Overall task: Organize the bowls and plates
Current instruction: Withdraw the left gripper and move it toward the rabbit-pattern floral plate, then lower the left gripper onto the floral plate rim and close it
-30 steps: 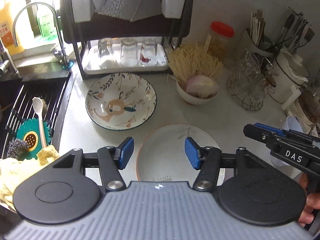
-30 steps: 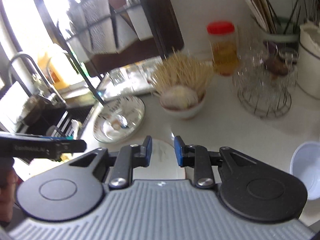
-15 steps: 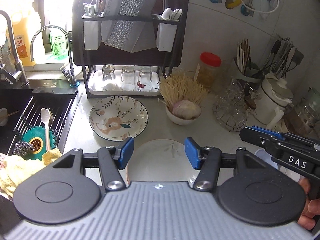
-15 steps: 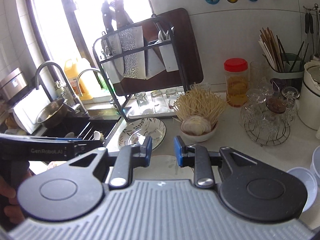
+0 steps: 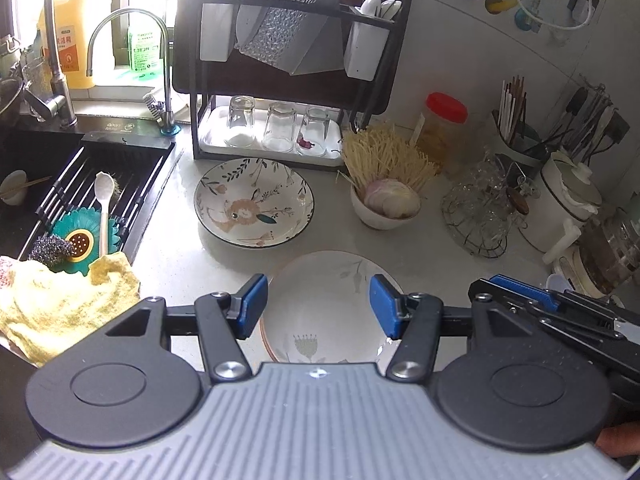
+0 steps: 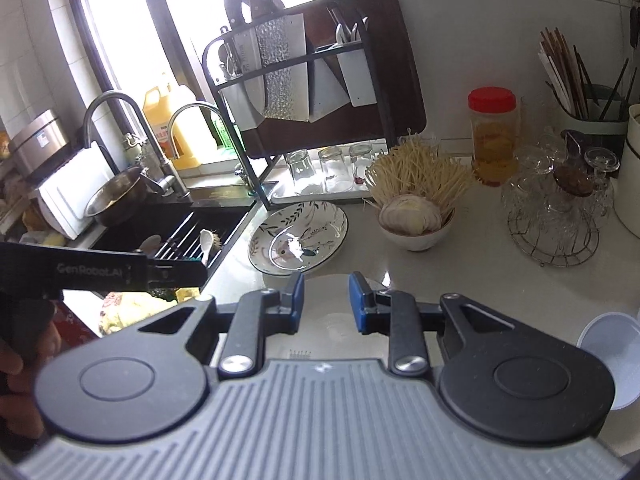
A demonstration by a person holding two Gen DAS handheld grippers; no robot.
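left wrist view: the left gripper (image 5: 318,306) hangs over the counter (image 5: 432,248) with its jaws apart and nothing between the blue pads. below the gap lies the white plate (image 5: 332,300), flat and face up, its rim near the counter's front edge. behind it, apart from it, sits the floral plate (image 5: 254,204), also flat and face up (both are round, so no long axis shows). just right of the floral plate stands a bowl of noodles (image 5: 386,200); behind stands the dish rack (image 5: 288,80) with upturned glasses (image 5: 280,128) on its tray. to the left the sink (image 5: 80,184) holds a spoon (image 5: 103,204), and a yellow cloth (image 5: 64,300) lies at its near corner. a wire glass stand (image 5: 484,208) crowds the right. bare counter lies between the two plates and right of the white plate. the right gripper (image 5: 560,312) pokes in at the right edge.

right wrist view: the right gripper (image 6: 326,302) has its jaws narrowly apart, gripping nothing, above the white plate (image 6: 340,320). the floral plate (image 6: 298,240) lies beyond, by the sink corner, with the bowl of noodles (image 6: 416,216) to its right. a white cup (image 6: 612,360) sits at the right edge; open counter (image 6: 460,272) lies between it and the plate.
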